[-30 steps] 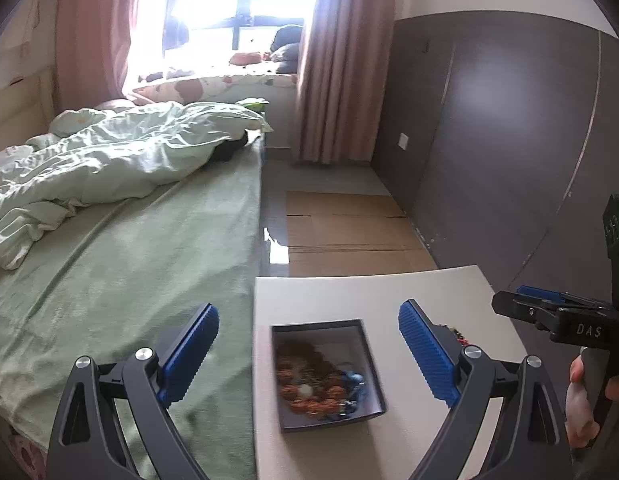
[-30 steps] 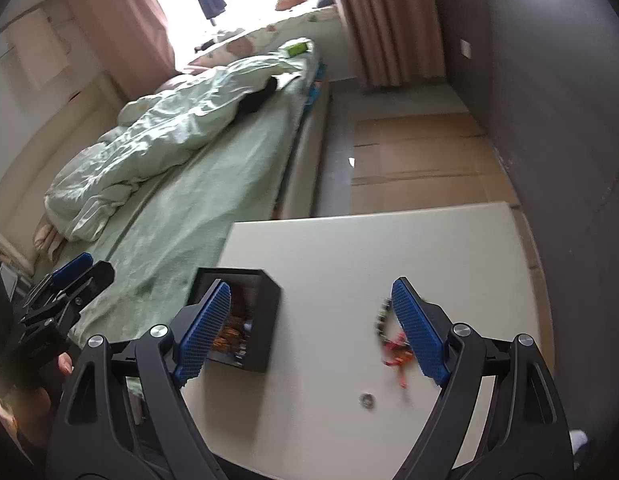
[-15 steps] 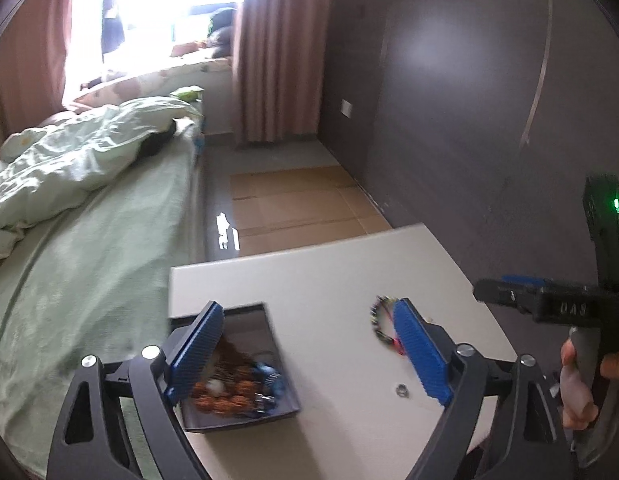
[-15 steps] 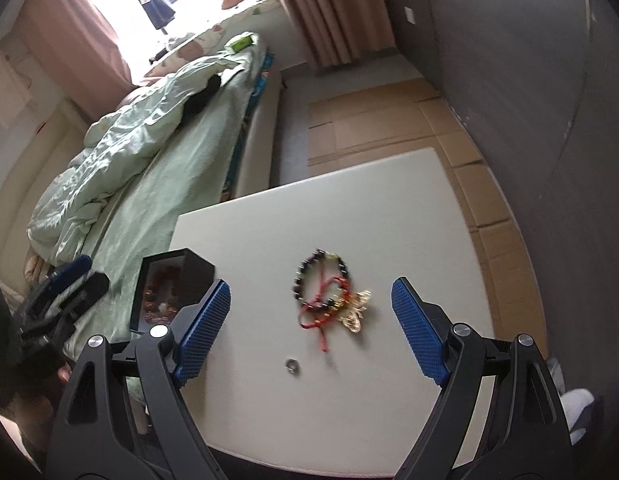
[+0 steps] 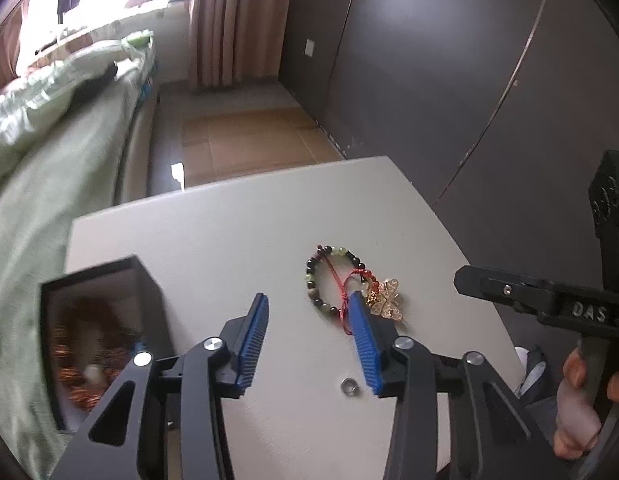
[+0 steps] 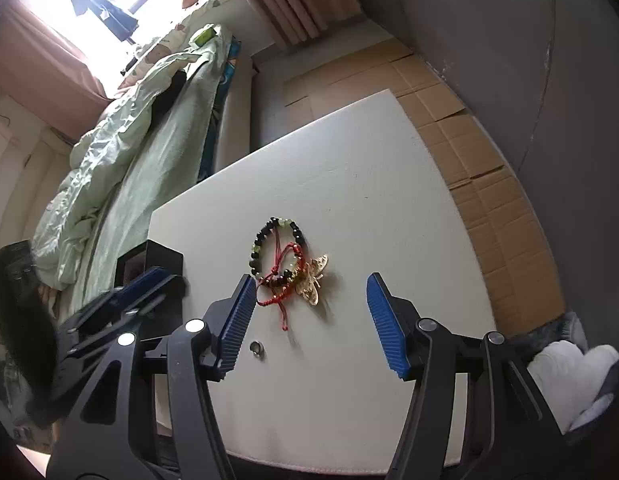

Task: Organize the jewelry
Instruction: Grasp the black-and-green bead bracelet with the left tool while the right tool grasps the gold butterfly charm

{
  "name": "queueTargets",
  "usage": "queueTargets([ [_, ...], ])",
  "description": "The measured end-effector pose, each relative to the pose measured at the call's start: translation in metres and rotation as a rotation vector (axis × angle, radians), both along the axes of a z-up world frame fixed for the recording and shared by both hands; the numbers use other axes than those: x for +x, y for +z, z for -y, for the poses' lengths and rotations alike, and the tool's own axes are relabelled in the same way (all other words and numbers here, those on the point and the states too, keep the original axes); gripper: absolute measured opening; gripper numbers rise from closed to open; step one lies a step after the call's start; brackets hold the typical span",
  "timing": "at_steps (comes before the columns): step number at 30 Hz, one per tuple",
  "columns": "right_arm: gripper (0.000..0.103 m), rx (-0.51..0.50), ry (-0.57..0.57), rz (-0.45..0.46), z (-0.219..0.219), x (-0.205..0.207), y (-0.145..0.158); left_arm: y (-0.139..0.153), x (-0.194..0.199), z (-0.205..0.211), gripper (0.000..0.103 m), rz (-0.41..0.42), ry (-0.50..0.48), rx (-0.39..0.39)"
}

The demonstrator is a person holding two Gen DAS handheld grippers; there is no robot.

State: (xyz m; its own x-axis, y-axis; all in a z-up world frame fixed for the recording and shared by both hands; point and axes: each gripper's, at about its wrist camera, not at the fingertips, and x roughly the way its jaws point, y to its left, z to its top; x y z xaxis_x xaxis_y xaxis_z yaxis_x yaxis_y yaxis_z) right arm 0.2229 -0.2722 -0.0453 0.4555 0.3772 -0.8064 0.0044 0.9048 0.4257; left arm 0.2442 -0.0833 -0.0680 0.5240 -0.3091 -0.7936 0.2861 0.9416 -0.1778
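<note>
Jaws of the left gripper (image 5: 307, 312) stand partly spread, having just been closing, with only bare tabletop between the blue pads; nothing is pinched. Its right pad overlaps, in the left wrist view, the near edge of the jewelry cluster: a beaded bracelet (image 5: 336, 280) of dark and green beads, a red cord (image 5: 343, 288) tangled through it, and a gold butterfly ornament (image 5: 387, 300) touching the bracelet's right side. Whether the pad touches the beads cannot be told. A small metal ring (image 5: 349, 386) lies apart from the cluster, near the base of that pad. The right gripper (image 6: 309, 300) holds its jaws spread wider, also just having been closing, and empty; the cluster sits just beyond and slightly left of the gap, with the cord end nearest the left pad. All pieces rest on the white table (image 5: 237, 232). Only the left wrist view looks into the black box (image 5: 101, 320) at the table's left edge, where blurred brownish beads are seen; the right wrist view shows just its outer wall and corner behind the other tool. Only the left wrist view shows the hand (image 5: 581, 400) gripping the right tool's handle. The right wrist view alone shows the flattened cardboard (image 6: 469, 152) on the floor past the table's right side.
</note>
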Motion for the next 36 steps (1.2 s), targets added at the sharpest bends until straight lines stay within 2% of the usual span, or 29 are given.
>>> queueTargets([
  [4,0.052,0.002,0.004,-0.043,-0.001,0.008,-0.015,-0.014,0.018,0.005,0.031,-0.033,0.005,-0.020],
  [8,0.052,-0.005,0.007,-0.075,-0.004,0.015,-0.028,-0.029,0.032,0.012,0.031,-0.053,-0.002,-0.014],
  [11,0.046,0.003,0.011,-0.108,-0.007,0.022,-0.039,-0.042,0.042,0.016,0.031,-0.087,-0.018,-0.010],
  [14,0.046,-0.006,0.010,-0.125,-0.010,0.028,-0.046,-0.049,0.049,0.023,0.031,-0.099,-0.035,-0.003],
  [19,0.042,-0.009,0.015,-0.131,-0.017,0.034,-0.051,-0.061,0.056,0.033,0.021,-0.121,-0.055,0.025],
  [23,0.036,-0.028,0.028,-0.141,-0.029,0.038,-0.056,-0.062,0.057,0.036,0.020,-0.107,-0.056,0.048],
  [26,0.035,-0.049,0.023,-0.130,-0.033,0.040,-0.057,-0.062,0.057,0.036,0.013,-0.100,-0.050,0.063],
  [29,0.030,-0.060,0.012,-0.128,-0.034,0.040,-0.058,-0.064,0.058,0.034,0.007,-0.098,-0.045,0.068],
  [33,0.029,-0.062,0.021,-0.134,-0.036,0.039,-0.058,-0.062,0.053,0.032,0.006,-0.095,-0.048,0.076],
  [36,0.029,-0.070,0.037,-0.135,-0.042,0.038,-0.057,-0.056,0.049,0.028,0.006,-0.089,-0.041,0.053],
])
